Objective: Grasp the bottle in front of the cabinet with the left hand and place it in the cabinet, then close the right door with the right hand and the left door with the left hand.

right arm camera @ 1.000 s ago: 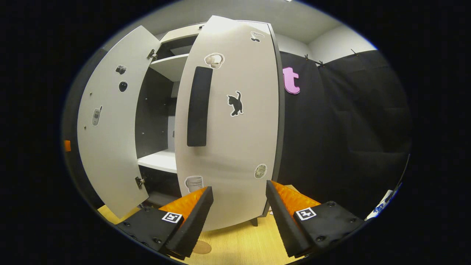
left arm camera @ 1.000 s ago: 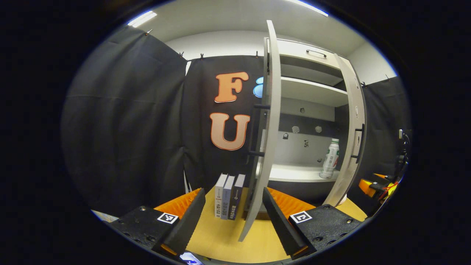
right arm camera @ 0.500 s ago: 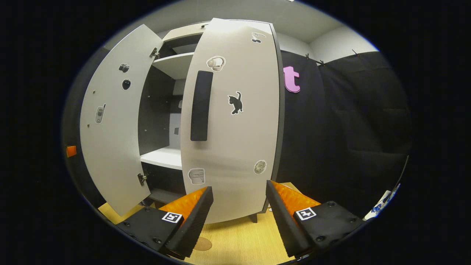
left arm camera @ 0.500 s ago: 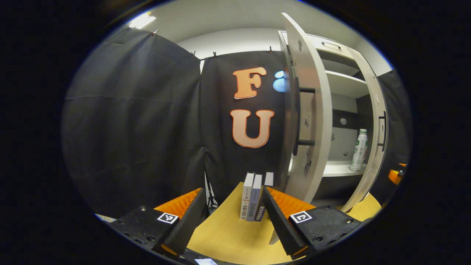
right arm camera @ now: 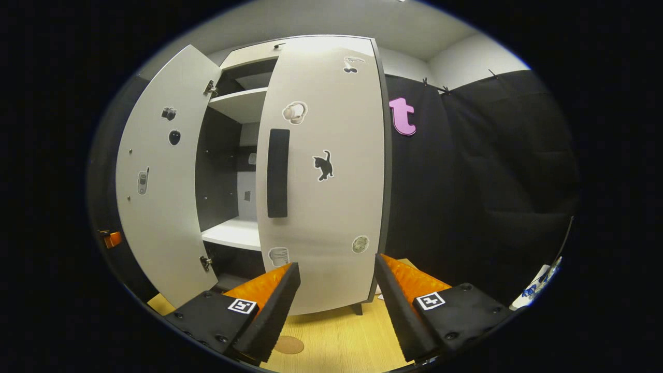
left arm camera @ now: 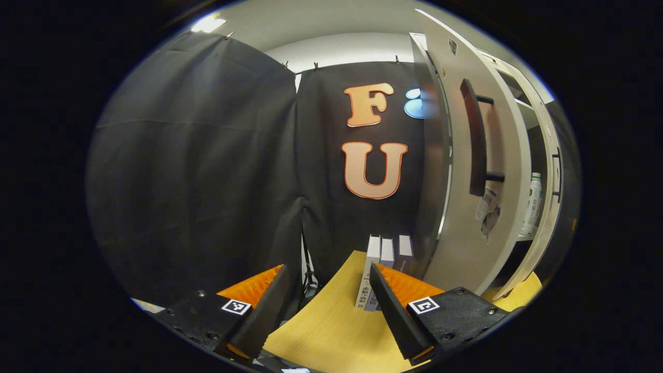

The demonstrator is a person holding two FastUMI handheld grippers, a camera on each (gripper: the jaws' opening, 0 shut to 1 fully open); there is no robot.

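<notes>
We saw the bottle (left arm camera: 531, 204) standing upright on the lower white shelf (left arm camera: 524, 237) inside the cabinet (right arm camera: 248, 54), glimpsed in the left gripper view through the narrow gap between the two doors. The left door (left arm camera: 484, 171) stood partly open, its outer face and black bar handle (left arm camera: 474, 140) turned toward that camera, with the edge of the right door (left arm camera: 550, 171) just beyond the bottle. In the right gripper view the right door (right arm camera: 323, 171) was swung most of the way shut, its face carrying a black handle (right arm camera: 277, 172) and a cat sticker (right arm camera: 323, 165), while the left door (right arm camera: 158, 176) hung wide open, showing its inner face and hinges. Between them we could see the dark interior and the white shelf (right arm camera: 233, 234). The left hand-held gripper (left arm camera: 327, 300) had its fingers spread apart and held nothing, hovering over the wooden counter (left arm camera: 331, 331) near three books (left arm camera: 386, 259) standing upright beside the cabinet. The right hand-held gripper (right arm camera: 336, 300) was likewise spread open and empty, pointed at the lower part of the right door without touching it.
</notes>
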